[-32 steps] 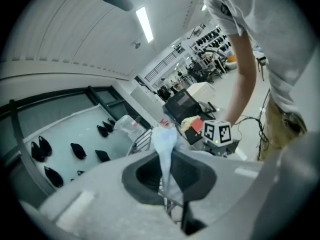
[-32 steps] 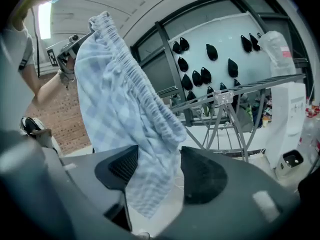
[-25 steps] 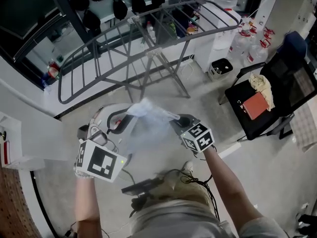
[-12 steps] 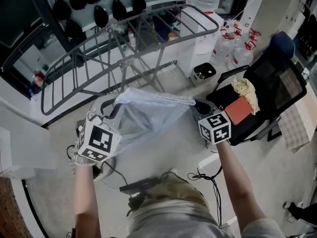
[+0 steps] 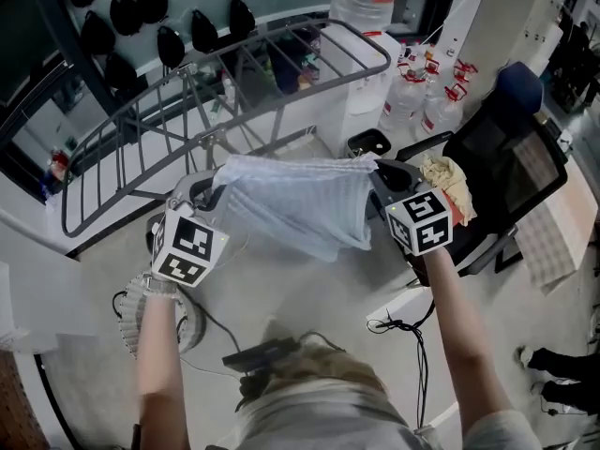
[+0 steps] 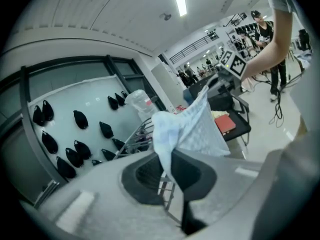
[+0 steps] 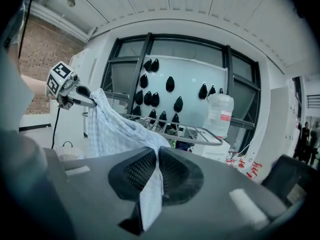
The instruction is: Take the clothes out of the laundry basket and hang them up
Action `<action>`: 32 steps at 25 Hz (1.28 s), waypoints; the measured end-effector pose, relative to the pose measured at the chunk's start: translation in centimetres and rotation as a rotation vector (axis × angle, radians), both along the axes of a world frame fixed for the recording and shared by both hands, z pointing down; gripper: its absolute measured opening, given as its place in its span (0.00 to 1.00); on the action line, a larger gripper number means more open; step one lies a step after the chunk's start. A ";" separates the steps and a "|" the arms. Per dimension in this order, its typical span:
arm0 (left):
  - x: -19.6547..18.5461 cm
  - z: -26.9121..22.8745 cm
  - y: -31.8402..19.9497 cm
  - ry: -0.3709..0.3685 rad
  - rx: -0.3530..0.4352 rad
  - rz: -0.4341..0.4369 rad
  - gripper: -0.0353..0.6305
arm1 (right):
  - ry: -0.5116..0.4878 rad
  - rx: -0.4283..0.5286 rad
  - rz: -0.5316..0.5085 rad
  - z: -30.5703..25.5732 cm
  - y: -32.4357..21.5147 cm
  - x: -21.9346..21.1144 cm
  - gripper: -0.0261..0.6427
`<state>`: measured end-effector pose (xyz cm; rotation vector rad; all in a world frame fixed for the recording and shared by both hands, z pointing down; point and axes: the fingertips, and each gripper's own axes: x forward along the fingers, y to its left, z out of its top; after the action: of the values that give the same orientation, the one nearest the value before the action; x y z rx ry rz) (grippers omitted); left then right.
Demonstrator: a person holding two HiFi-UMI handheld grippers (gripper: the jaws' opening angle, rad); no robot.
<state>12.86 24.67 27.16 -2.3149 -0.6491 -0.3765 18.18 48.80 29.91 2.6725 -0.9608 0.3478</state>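
Pinches the pale checked cloth (image 5: pixel 300 204) by its top corners, left gripper (image 5: pixel 217 193) and right gripper (image 5: pixel 380 170) each clamped shut on fabric. Holds it spread wide and raised, just on the near side of the drying rack (image 5: pixel 234 73), probably so as to drape it flat over the bars without bunching.

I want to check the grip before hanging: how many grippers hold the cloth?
2. The left gripper is shut on the cloth's upper left corner, the right gripper on its upper right corner; the cloth hangs spread between them.
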 end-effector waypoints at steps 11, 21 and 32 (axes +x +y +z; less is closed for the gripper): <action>10.3 -0.6 -1.1 0.035 -0.050 0.008 0.09 | 0.098 -0.087 0.081 -3.0 -0.4 9.6 0.07; 19.9 -0.3 -5.7 -0.001 -0.109 0.006 0.09 | 0.087 -0.093 0.121 -3.7 -5.1 19.7 0.07; 28.5 0.5 -10.3 -0.039 -0.178 -0.100 0.09 | 0.094 -0.124 0.080 -4.6 -9.9 29.3 0.07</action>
<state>41.38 14.40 27.65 -2.5221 -0.6086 -0.4268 47.45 38.89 25.31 2.5941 -0.7810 0.2862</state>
